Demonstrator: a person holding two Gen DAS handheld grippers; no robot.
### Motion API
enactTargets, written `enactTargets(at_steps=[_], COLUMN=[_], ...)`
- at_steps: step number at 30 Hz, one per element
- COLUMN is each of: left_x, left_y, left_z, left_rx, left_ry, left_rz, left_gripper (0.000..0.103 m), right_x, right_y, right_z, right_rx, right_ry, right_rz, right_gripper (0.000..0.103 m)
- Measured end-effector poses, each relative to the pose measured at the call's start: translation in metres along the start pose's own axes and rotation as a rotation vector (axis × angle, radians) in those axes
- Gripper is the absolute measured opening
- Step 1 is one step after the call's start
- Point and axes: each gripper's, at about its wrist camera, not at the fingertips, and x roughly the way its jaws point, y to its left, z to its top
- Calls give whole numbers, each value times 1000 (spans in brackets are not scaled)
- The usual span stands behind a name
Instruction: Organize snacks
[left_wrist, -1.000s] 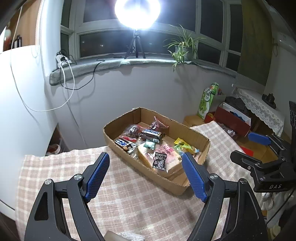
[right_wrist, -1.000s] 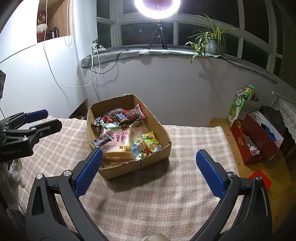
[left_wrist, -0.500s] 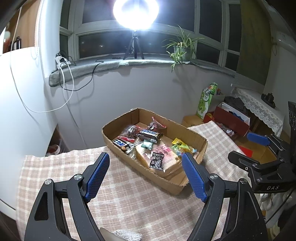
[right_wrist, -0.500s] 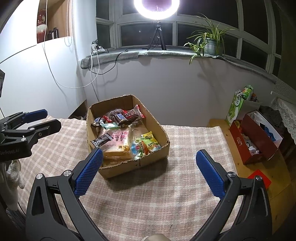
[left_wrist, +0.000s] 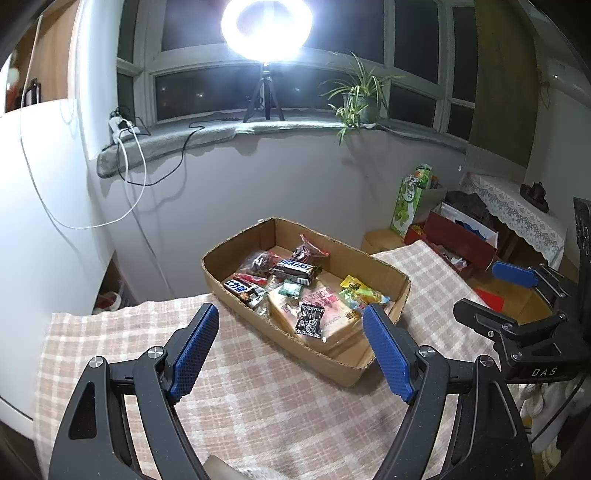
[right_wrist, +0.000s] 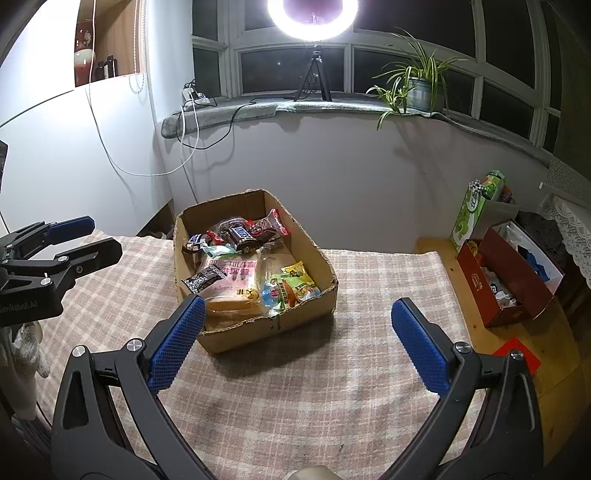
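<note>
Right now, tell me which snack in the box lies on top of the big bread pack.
The small black packet: it rests on the bread pack, unlike the Snickers bar behind it.

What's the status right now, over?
Left gripper and right gripper open, empty. Snacks piled in cardboard box on checked cloth. Nothing in the way.

Dark windows behind a bright ring light on a tripod, potted plant on the grey sill, white wall, checked tablecloth
</note>
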Motion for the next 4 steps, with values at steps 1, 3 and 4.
enactTargets(at_steps=[1,3,4], left_x=[0,-1,-1], left_y=[0,0,0], left_z=[0,-1,-1], left_rx=[1,2,0], left_ry=[-3,-1,1], left_rz=[1,-1,-2], left_gripper=[81,81,81], right_x=[0,0,0], right_y=[0,0,0], right_z=[0,0,0], right_rx=[0,-2,-2], right_ry=[-1,0,0], right_rz=[1,-1,-1], right_gripper=[102,102,102])
